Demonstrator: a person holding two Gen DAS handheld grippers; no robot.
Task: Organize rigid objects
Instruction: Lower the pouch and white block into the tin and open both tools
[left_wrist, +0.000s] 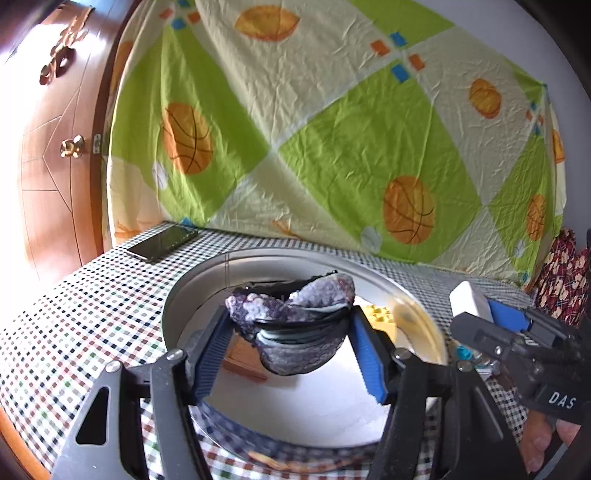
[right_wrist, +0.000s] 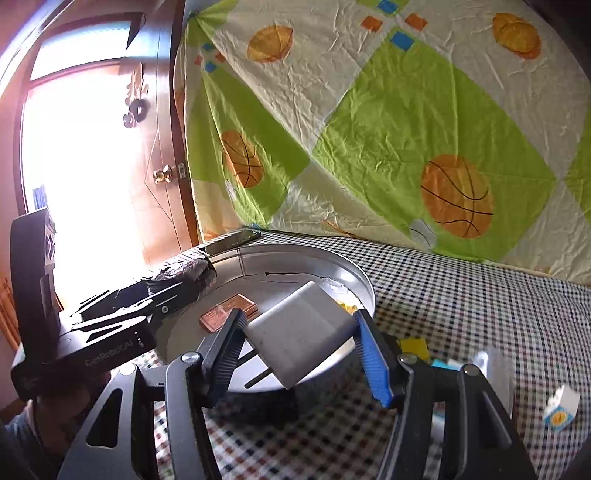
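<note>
I find the purple patterned bowl-shaped object (left_wrist: 291, 328) clamped between the pads of my left gripper (left_wrist: 291, 350), raised over the near part of the round metal tray (left_wrist: 192, 288), and the white plug adapter (right_wrist: 301, 334), prongs pointing down and near, pinched tilted between the pads of my right gripper (right_wrist: 299, 350) above the tray's near right rim. Inside the tray I note a brown rectangular block (right_wrist: 227, 312) left of centre and a yellow piece (right_wrist: 347, 304) at the right wall. Beyond, a dark phone (left_wrist: 162, 242) lies on the checked tablecloth (left_wrist: 92, 302) at the far left, a small white and blue carton (right_wrist: 561, 408) sits near right, and a basketball-print sheet (left_wrist: 332, 129) hangs behind.
</note>
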